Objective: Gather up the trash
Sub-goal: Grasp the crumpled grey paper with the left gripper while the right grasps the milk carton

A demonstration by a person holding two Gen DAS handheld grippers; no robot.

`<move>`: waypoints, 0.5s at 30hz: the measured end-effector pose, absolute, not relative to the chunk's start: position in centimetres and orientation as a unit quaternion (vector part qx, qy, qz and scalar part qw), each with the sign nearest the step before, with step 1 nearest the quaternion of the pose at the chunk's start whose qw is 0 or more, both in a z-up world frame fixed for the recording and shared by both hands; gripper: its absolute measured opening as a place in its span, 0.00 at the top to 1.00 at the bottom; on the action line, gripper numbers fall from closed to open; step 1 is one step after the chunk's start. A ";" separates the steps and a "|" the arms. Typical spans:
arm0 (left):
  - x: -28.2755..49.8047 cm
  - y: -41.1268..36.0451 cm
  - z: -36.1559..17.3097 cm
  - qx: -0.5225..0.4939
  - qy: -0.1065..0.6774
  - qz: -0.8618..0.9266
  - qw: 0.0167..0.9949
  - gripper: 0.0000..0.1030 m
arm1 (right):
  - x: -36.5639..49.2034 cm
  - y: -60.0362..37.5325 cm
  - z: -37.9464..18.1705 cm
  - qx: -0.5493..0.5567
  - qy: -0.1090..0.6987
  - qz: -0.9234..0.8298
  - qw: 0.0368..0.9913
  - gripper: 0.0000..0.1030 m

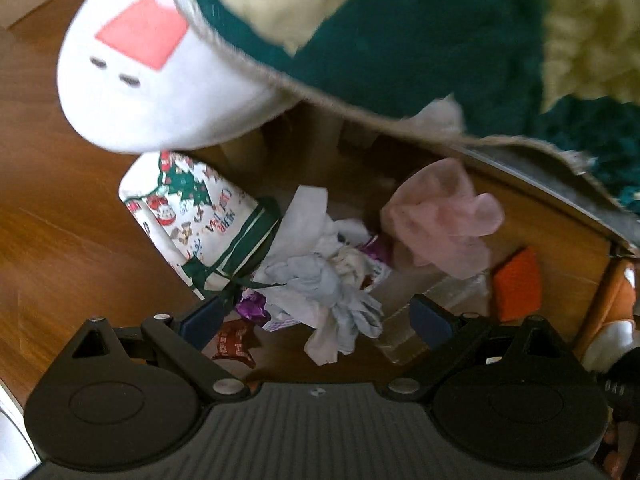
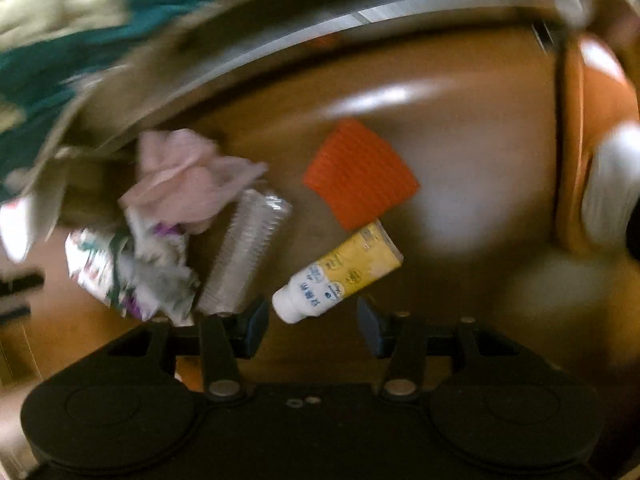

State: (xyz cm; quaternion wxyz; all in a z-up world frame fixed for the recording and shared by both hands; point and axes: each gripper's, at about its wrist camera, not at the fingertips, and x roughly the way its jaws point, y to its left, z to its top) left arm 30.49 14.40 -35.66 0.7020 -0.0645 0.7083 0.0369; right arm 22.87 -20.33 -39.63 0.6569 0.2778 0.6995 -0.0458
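Note:
A heap of trash lies on the brown wooden floor point(image 1: 60, 240). In the left wrist view my left gripper point(image 1: 316, 318) is open just above crumpled white and blue tissues point(image 1: 324, 284), next to a Christmas-print paper cup point(image 1: 188, 216), a pink crumpled cloth point(image 1: 444, 216), purple wrappers point(image 1: 250, 306) and a clear plastic bottle point(image 1: 432, 312). In the blurred right wrist view my right gripper point(image 2: 314, 326) is open, with the white cap end of a yellow tube point(image 2: 340, 272) between its fingertips. An orange ribbed piece point(image 2: 360, 172), the clear bottle point(image 2: 248, 252) and the pink cloth point(image 2: 188, 176) lie beyond.
A large white plush shape with a red square point(image 1: 160, 72) and a green and cream blanket point(image 1: 400, 40) hang over the heap. A bed or sofa edge point(image 2: 400, 12) runs along the far side. An orange and white plush toy point(image 2: 600, 152) stands at the right.

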 end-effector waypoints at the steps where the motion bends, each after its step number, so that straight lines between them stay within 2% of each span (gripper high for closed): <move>1: 30.5 14.5 -36.4 -0.066 0.712 0.038 0.698 0.03 | 22.9 -20.5 -40.4 0.293 0.700 -0.062 0.649 0.52; 9: 30.1 15.3 -40.7 -0.089 0.732 0.050 0.673 0.03 | 23.2 -21.1 -46.1 0.389 0.693 -0.189 0.577 0.52; 15: 30.1 16.2 -43.8 -0.125 0.742 0.065 0.655 0.03 | 23.8 -20.0 -47.8 0.370 0.700 -0.223 0.569 0.50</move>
